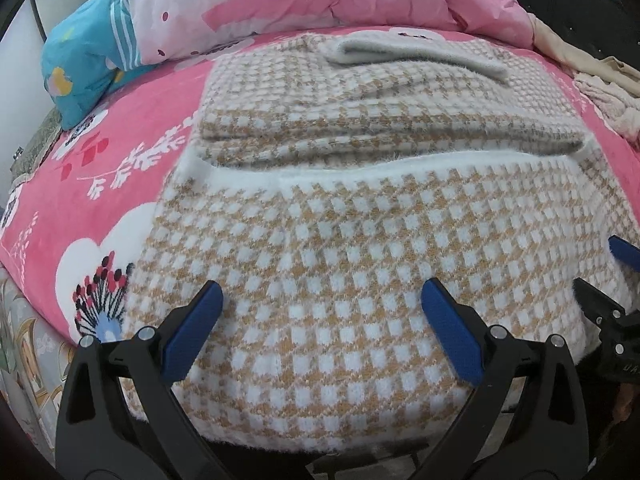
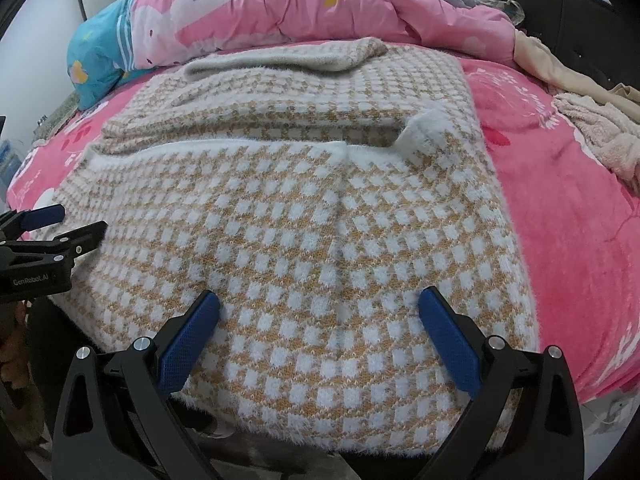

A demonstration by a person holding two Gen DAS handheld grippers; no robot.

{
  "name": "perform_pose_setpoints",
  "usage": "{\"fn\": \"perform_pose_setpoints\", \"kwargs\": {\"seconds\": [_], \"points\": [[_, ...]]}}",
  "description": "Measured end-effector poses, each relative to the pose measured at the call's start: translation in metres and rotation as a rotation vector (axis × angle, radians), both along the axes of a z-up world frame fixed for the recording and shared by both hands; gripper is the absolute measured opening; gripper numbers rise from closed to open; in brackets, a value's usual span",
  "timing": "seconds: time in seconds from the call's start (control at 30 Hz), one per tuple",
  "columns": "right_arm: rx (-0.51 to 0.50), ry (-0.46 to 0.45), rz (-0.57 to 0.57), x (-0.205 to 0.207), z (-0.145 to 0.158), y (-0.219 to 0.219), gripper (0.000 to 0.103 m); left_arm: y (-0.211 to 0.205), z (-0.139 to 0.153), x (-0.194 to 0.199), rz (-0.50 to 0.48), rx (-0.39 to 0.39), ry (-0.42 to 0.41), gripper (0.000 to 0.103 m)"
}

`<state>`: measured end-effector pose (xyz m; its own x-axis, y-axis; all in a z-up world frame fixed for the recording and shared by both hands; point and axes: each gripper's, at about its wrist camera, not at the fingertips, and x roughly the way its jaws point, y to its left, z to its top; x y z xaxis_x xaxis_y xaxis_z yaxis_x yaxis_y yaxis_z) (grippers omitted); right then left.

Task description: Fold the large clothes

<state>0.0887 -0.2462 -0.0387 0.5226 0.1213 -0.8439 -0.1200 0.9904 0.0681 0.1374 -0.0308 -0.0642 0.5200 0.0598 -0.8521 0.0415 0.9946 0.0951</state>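
Sweater [image 1: 340,248] lies flat on bed sheet [image 1: 120,152], directly ahead of both grippers; its near hem is just below the fingertips. Left gripper [image 1: 322,300] and right gripper [image 2: 320,304] sit side by side over the near portion, each with fingers spread. Folded part of sweater lies beyond. Quilt [image 2: 320,4] heaped behind it, pillow [image 1: 80,64] far left, towel [image 2: 600,136] far right.

Your left gripper [image 1: 322,292]: matte black plastic arms, triangular cutouts near base, silver round screws at pivots, blue textured pads [image 1: 452,332] lining fingers. Your right gripper [image 2: 319,298]: same build, same blue mesh-pattern pads [image 2: 188,340]. White "GenRobot.AI" lettering on black body, seen from your right camera.
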Motion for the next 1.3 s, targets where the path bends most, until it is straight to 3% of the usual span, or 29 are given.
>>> {"fn": "perform_pose_setpoints", "kwargs": {"seconds": [0.83, 1.3], "points": [[-0.003, -0.007, -0.002, -0.007, -0.001, 0.005, 0.097, 0.001, -0.004, 0.001, 0.004, -0.023, 0.014, 0.097], [0.031, 0.014, 0.014, -0.010, 0.004, 0.000, 0.097, -0.002, -0.004, 0.003, 0.012, 0.010, 0.021, 0.097]]}}
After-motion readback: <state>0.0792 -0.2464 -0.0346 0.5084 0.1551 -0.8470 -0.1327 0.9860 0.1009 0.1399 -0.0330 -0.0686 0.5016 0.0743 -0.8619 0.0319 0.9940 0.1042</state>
